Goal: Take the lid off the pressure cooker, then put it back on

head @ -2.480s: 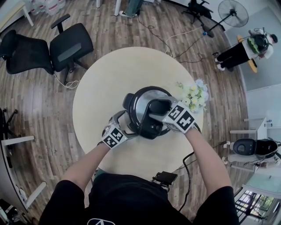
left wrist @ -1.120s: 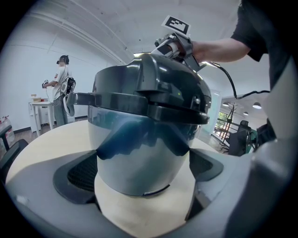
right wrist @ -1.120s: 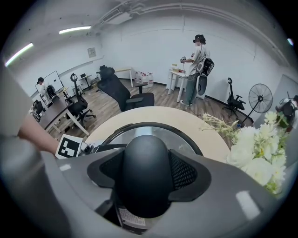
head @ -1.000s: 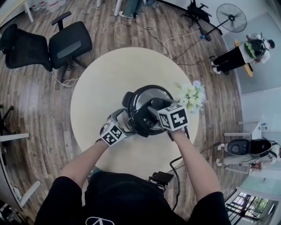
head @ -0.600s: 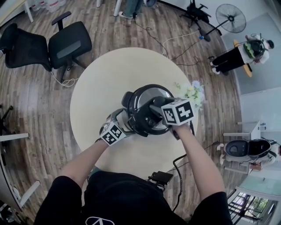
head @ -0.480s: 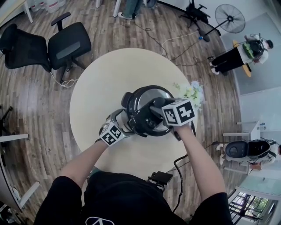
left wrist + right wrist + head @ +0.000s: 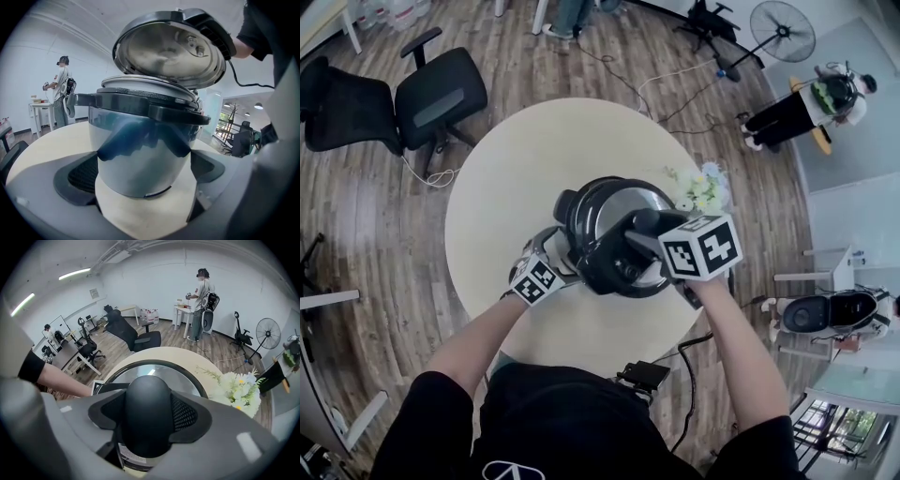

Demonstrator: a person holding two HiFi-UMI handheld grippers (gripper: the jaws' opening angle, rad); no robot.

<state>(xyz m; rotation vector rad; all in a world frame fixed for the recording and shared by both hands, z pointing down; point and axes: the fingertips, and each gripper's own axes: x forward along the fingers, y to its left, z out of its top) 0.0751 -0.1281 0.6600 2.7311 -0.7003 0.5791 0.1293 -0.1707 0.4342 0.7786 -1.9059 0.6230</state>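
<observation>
Left gripper [image 7: 145, 171] clasps one cooker [image 7: 140, 140], seemingly; right gripper [image 7: 148, 416], one lid [image 7: 171, 51].

The polished steel pressure cooker pot [image 7: 140, 159], with a black collar and side handles, stands upright on the round pale table [image 7: 534, 159]. Its round steel lid [image 7: 171, 54], black-rimmed with a black domed handle [image 7: 146, 411], is raised above the pot and tilted, with its shiny underside showing.

**A:** Bright, even room light, with ceiling strips [image 7: 75, 273] glowing up-left of the right gripper [image 7: 150, 414].

**B:** Heavy fisheye, edges bending! Jaws look soft, probably too close. Glare on the lid [image 7: 151, 372] just beyond them.
</observation>
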